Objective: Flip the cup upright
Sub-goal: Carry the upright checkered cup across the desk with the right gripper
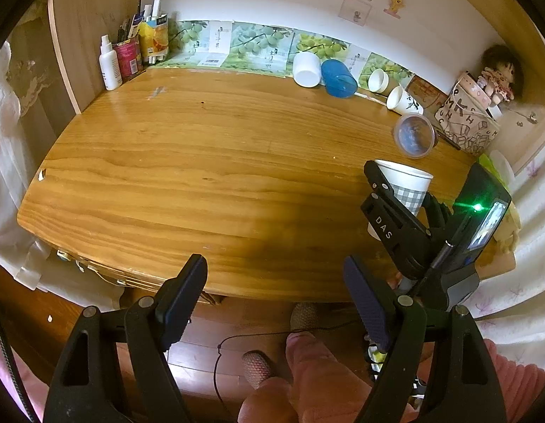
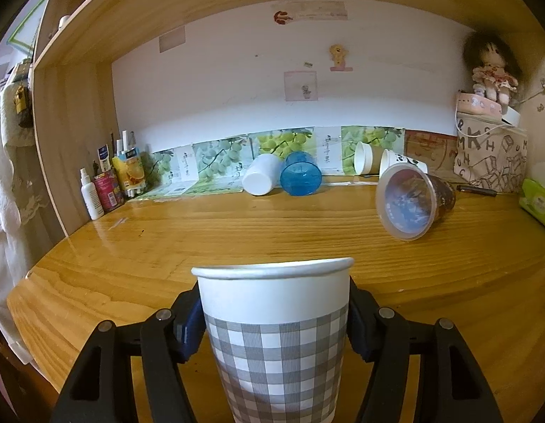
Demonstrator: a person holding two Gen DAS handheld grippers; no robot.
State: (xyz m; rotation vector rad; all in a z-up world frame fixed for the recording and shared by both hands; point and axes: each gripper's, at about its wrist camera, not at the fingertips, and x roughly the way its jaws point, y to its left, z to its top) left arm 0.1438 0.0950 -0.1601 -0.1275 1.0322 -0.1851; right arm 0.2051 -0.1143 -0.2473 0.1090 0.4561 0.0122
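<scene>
A white paper cup with a grey check pattern (image 2: 276, 331) stands upright, mouth up, between the fingers of my right gripper (image 2: 276, 320), which is shut on it over the wooden desk (image 2: 131, 246). The same cup (image 1: 408, 185) and right gripper (image 1: 396, 208) show in the left wrist view at the desk's right front. My left gripper (image 1: 276, 282) is open and empty, off the desk's front edge, above the floor.
Several cups lie on their sides along the back: a white cup (image 2: 260, 174), a blue cup (image 2: 300, 178), two paper cups (image 2: 364, 158) and a clear plastic cup (image 2: 410, 199). Bottles and cans (image 2: 103, 187) stand back left. A patterned bag (image 2: 491, 158) and a green pack (image 2: 538, 204) sit right.
</scene>
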